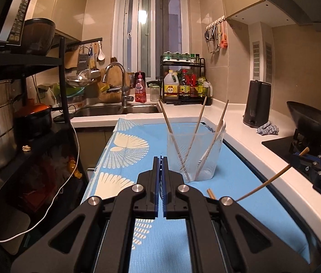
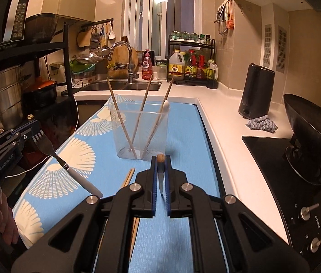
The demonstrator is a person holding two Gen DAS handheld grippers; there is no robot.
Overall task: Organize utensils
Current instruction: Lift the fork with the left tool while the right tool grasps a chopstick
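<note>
The right hand-held gripper has its fingers pressed together on a wooden chopstick, pinched near one end so that the blunt tip shows just above the jaws in its own view; in the left wrist view the stick slants out and downward from that gripper toward the left. The left hand-held gripper is also pressed together, pinching a fork by its tines, the white handle angling down and away toward the blue patterned mat on the surface. Straight ahead of both grippers and lower down stands the clear plastic cup, upright, already holding three chopsticks and a white-handled utensil that lean outward against its rim. From the right gripper the cup's mouth lies dead ahead; from the left it sits slightly to the right. The right one looks nearer, so I judge its chopstick must tip upright to drop in. Two more chopsticks lie on the mat, just left of the right gripper's fingers.
</note>
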